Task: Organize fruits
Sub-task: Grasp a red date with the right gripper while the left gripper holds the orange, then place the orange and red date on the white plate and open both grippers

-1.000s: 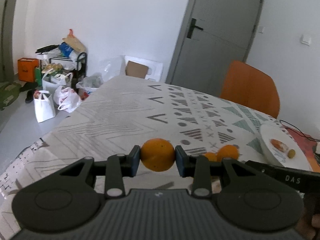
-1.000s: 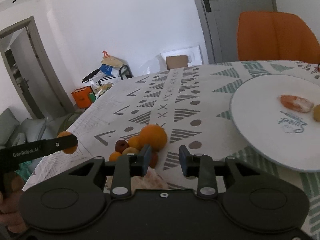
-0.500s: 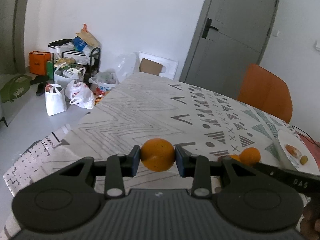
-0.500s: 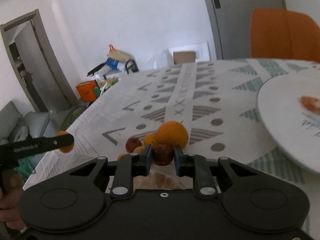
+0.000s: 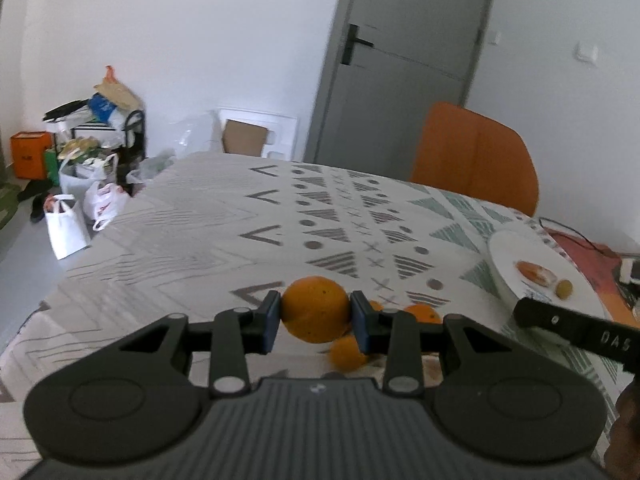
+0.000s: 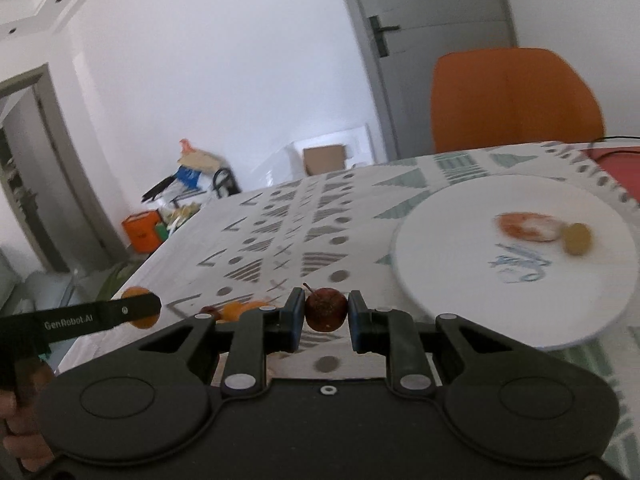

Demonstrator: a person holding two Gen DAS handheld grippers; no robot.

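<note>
Left tool [image 5: 315, 322] grips an orange [image 5: 315, 309] across its widest part, one blue pad on each flank — a hold through the middle, presumably so the round fruit cannot roll out forward. The orange sits clear above the patterned surface [image 5: 200, 240]; below and to the right of it, a few smaller orange fruits [image 5: 348, 354] remain on the cloth.

Right tool [image 6: 323, 318] is clamped on a small dark-red apple [image 6: 326, 309], jaws having just been closing, fruit now pinched between the pads and lifted off the cloth. In this view the remaining fruits [image 6: 236, 309] lie low at left, partly hidden behind the tool body.

White plate [image 6: 460, 280] lies near, to the right of the apple, already bearing a peeled orange-coloured piece [image 6: 524, 227] and a small yellow-green fruit [image 6: 576, 238]. Judgement: both fruits are held in carry, the plate being the likely destination.

Orientation — the apple is near-spherical, no real long axis; its stem [image 6: 307, 287] points up and slightly left, so the core axis stands roughly upright, crosswise to the pinch line. The orange shows no stem end; which way it points I cannot tell.
</note>
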